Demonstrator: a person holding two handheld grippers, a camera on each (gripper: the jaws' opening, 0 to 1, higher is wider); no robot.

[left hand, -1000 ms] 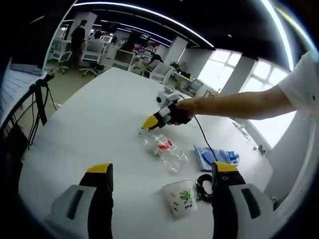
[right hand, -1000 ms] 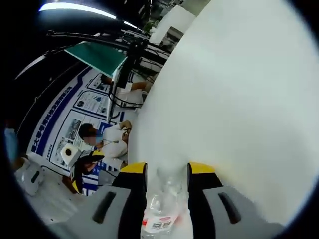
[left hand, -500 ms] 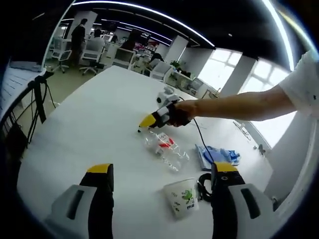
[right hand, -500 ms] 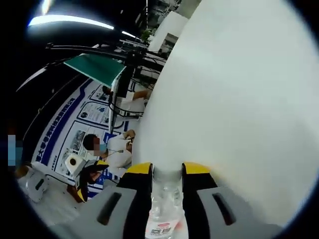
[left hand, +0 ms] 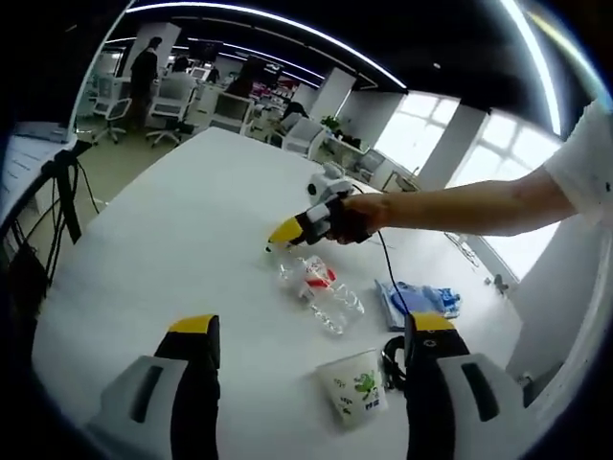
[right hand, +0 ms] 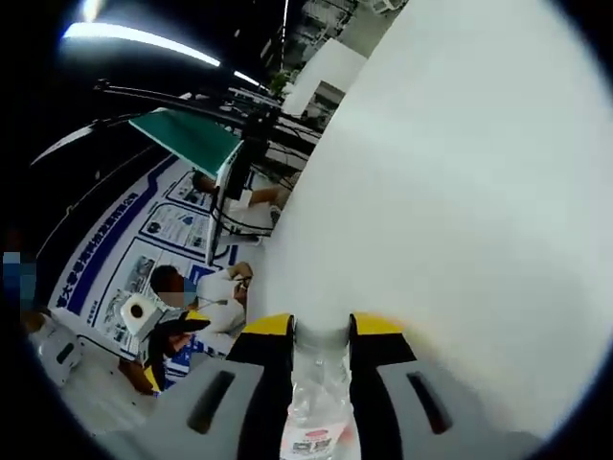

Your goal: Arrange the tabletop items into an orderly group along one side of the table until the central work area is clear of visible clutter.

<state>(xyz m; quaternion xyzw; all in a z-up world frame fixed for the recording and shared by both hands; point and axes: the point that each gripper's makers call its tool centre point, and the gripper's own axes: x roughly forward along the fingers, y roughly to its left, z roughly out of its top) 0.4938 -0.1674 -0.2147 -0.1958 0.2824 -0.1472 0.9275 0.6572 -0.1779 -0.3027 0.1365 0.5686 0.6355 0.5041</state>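
Gripping the bottle (right hand: 319,402) near its neck, my right fingers (right hand: 321,331) are clenching it as it is lying on the white surface (left hand: 192,240). My left fingers (left hand: 311,335) are hanging released above the near edge, by a paper cup (left hand: 356,386), black cable (left hand: 391,355) and blue cloth (left hand: 417,299).

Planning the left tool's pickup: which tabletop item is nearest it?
The paper cup with the green print, just ahead of the open left tool; the plastic bottle and blue cloth lie farther.
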